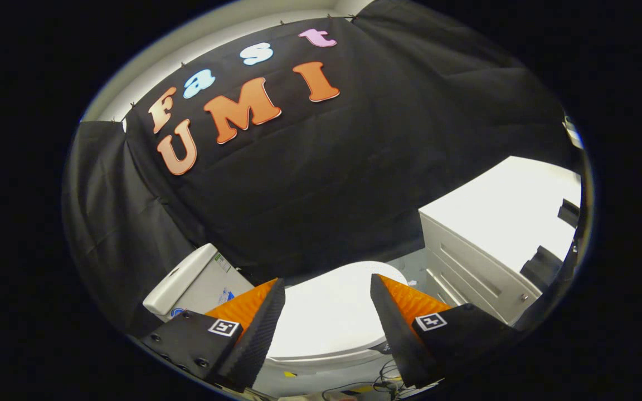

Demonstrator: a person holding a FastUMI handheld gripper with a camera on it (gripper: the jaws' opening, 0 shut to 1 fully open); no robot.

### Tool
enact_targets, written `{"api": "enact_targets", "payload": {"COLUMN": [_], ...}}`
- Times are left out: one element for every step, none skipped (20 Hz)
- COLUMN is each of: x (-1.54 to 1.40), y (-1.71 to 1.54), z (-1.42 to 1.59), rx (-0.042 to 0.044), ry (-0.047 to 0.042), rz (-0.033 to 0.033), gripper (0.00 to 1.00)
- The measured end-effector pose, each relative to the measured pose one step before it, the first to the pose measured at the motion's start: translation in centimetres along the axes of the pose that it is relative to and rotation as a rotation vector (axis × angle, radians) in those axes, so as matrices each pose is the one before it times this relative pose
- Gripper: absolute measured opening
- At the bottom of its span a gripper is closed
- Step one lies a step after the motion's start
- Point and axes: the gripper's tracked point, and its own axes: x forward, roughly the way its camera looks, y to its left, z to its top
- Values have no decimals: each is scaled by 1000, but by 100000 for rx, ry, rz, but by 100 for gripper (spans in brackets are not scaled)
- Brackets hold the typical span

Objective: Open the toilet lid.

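Note:
A white toilet stands below and ahead of my gripper (327, 301). Its lid (332, 312) lies flat and closed, showing in the gap between my fingers and just beyond them. The white tank (190, 278) rises beyond the left finger. My two fingers (254, 323), orange with black ribbed pads, are spread wide apart above the lid with nothing held between them; I cannot tell any contact with the lid.
A white cabinet (482, 256) with drawer fronts and a bright flat top stands beyond the right finger, close beside the toilet. Black cloth walls hang behind the toilet. Cables (379, 384) lie on the floor below the bowl's front.

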Motion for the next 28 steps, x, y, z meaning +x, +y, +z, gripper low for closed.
{"api": "enact_targets", "payload": {"x": [221,226,317,83,147,299,327,290,289,433,90,202,171,134,257,448,434,259,444,547,552,499,419,306,378,325,394,289], "y": [-412,-609,-519,-853,-651,-514,-582,-638,-880,-1034,-840,-583,-505,-531,-600,-946,-873,-394,-478,-752,-822,-515,-658,-567,-535,-367,-238,-391], "z": [-730,-837,-856,-1148,-953,-872,-690,-812,-905,-1064,-1163,-1193,-1045,-1083,-893,-714,-816,-821,-661,-638,-757,-468,-545,-394,-323,-112,87,-21], "rx": [950,1148,742,1016,1332,1715,1770,1223,393,-366,-30,898,1785,1650,1037,274,808,2374,3073,3036,2984,2850,2744,2641,2637,2614,2127,1534], "ry": [135,243,462,1015,1186,596,411,1161,1160,1570,2694,2479,2236,2456,1514,1284,1956,2191,1726,1720,1700,587,854,766,592,525,-263,-5], "rz": [-610,-1117,-1374,-1597,-1219,-808,-530,-687,-1321,-1843,-1366,-746,-471,-465,-1212,-1738,-1440,-544,-416,-804,-679,-38,-472,-484,-167,15,326,-91], "gripper": [99,99,99,99,99,99,99,99,99,99,99,99,99,99,99,99,99,99,99,99,99,100,99,99,99,99,99,99]}}
